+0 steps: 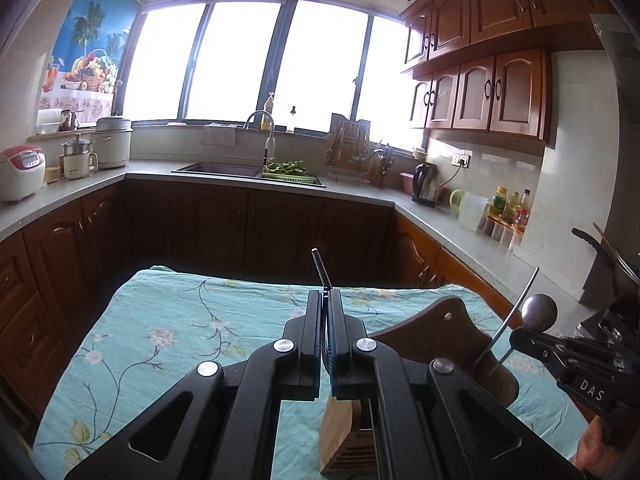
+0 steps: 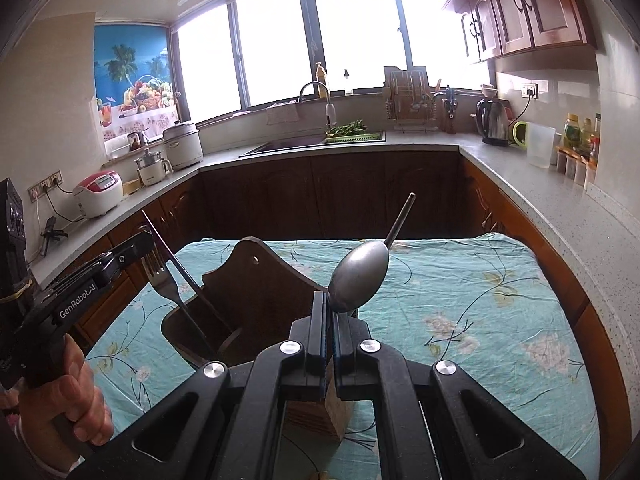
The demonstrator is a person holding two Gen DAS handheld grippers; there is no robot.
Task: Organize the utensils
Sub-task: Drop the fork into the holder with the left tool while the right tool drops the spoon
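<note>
A brown wooden utensil holder (image 2: 240, 300) stands on the floral cloth; it also shows in the left wrist view (image 1: 440, 332). My left gripper (image 1: 328, 300) is shut on a fork, seen edge-on here, its thin handle (image 1: 320, 266) sticking up. In the right wrist view the left gripper (image 2: 140, 248) holds the fork (image 2: 158, 276) tines-down above the holder's left side. My right gripper (image 2: 331, 308) is shut on a metal spoon (image 2: 360, 276), bowl near the jaws, handle pointing up and away. The left wrist view shows the right gripper (image 1: 520, 338) with the spoon (image 1: 539, 313) over the holder.
The table (image 2: 480, 300) is covered by a teal floral cloth. Counters run around the room with a sink (image 1: 224, 168), rice cooker (image 1: 20, 172), kettle (image 2: 494, 120), bottles (image 1: 508, 204) and a pan (image 1: 600, 248) at right.
</note>
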